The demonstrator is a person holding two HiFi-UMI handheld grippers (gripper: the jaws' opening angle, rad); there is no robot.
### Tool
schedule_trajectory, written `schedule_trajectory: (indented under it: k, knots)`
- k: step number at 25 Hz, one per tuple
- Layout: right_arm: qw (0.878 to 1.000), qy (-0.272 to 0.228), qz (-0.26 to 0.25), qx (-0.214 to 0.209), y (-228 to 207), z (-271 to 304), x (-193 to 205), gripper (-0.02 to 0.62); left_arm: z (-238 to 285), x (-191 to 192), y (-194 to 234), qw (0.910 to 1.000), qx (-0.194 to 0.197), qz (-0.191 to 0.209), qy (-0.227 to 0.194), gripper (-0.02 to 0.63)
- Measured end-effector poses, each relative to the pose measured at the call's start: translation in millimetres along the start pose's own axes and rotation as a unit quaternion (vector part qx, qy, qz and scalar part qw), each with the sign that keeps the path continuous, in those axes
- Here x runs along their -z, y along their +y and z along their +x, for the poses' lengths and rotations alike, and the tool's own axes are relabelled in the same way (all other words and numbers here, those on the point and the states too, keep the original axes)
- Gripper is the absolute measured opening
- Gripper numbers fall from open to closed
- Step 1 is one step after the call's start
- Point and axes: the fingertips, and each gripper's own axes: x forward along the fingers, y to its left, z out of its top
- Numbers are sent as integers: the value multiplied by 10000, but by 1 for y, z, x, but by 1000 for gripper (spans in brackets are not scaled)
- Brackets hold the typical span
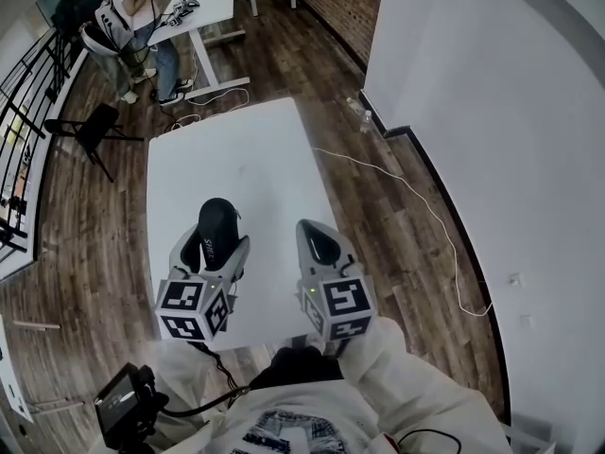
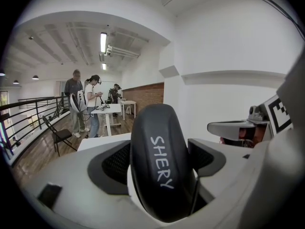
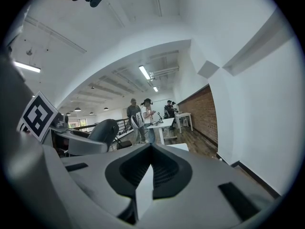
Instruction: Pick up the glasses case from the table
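My left gripper (image 1: 214, 242) points away from me and slightly downward, over the near left part of the white worktop (image 1: 248, 154). Its jaws stand wide apart and are clamped on the glasses case (image 1: 216, 223), one pad on each long side. The case is black and oval, with white lettering "SHERY" along its top face (image 2: 160, 162). Its long axis runs along the jaws, and its far end sticks out past the jaw tips. It is held clear of the worktop. The case lid is closed, so its contents cannot be seen.

My right gripper (image 1: 318, 241) is just right of the left one, at about the same distance from me, and points nearly level and away. Its jaws are together with nothing between them (image 3: 150, 170). The marker cubes of both grippers are close to my torso.

Beyond the worktop, at far left, people (image 1: 142, 12) are at a second white desk (image 1: 206, 0). A black chair (image 1: 96, 129) stands on the wood floor left of the worktop. A white cable (image 1: 416, 197) lies on the floor at right.
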Motion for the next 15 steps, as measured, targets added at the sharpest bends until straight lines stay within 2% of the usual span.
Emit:
schedule_trajectory:
  k: [15]
  knots:
    - [9999, 57, -106, -80, 5, 1, 1, -6, -5, -2, 2, 9998, -130, 50, -112, 391]
